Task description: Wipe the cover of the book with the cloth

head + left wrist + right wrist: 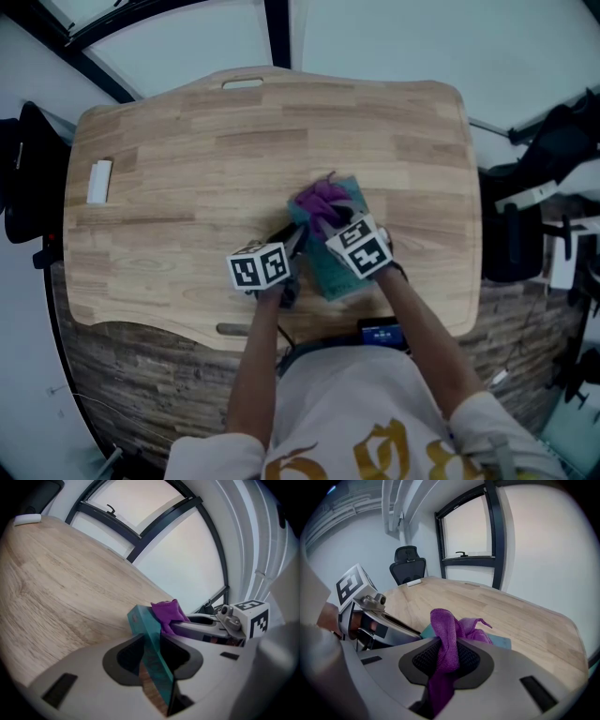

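A teal book (330, 272) lies near the front middle of the wooden table (187, 169). My left gripper (292, 246) is shut on its left edge; in the left gripper view the book (151, 651) stands edge-on between the jaws of that gripper (151, 663). A purple cloth (322, 201) rests on the book's far end, with my right gripper (330, 217) shut on it. In the right gripper view the cloth (446, 641) hangs bunched between the jaws of the right gripper (446, 657), over the book (499, 641). The cloth (169, 612) also shows beyond the book in the left gripper view.
A small white block (99, 181) lies near the table's left edge. Black office chairs (23, 169) stand at the left and at the right (553, 159). A dark-framed window (468, 536) lies beyond the table's far side.
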{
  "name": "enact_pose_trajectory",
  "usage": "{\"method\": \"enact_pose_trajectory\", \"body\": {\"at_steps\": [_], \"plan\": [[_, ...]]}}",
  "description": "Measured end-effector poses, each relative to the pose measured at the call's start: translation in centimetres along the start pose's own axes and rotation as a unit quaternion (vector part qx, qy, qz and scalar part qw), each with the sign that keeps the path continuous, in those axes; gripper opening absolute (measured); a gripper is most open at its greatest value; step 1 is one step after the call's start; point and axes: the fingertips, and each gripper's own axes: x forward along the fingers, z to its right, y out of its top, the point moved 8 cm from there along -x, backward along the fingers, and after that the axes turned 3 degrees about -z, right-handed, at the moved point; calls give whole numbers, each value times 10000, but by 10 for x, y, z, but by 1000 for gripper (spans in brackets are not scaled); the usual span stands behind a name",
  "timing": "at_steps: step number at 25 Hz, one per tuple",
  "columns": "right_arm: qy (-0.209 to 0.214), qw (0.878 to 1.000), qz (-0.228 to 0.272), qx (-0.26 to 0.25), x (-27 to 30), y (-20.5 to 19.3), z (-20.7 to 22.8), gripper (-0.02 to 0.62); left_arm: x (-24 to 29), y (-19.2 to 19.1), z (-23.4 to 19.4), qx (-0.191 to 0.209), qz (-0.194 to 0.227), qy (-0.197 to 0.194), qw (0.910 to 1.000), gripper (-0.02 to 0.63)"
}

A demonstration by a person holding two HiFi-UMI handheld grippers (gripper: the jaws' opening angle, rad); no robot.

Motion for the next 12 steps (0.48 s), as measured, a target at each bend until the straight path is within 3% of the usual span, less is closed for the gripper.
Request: {"method": "enact_pose_trajectory", "body": {"at_steps": [12], "plan": [[227, 9997, 34, 27, -13, -21, -21, 60, -2, 5, 3, 39, 60, -32, 10000, 109]]}}
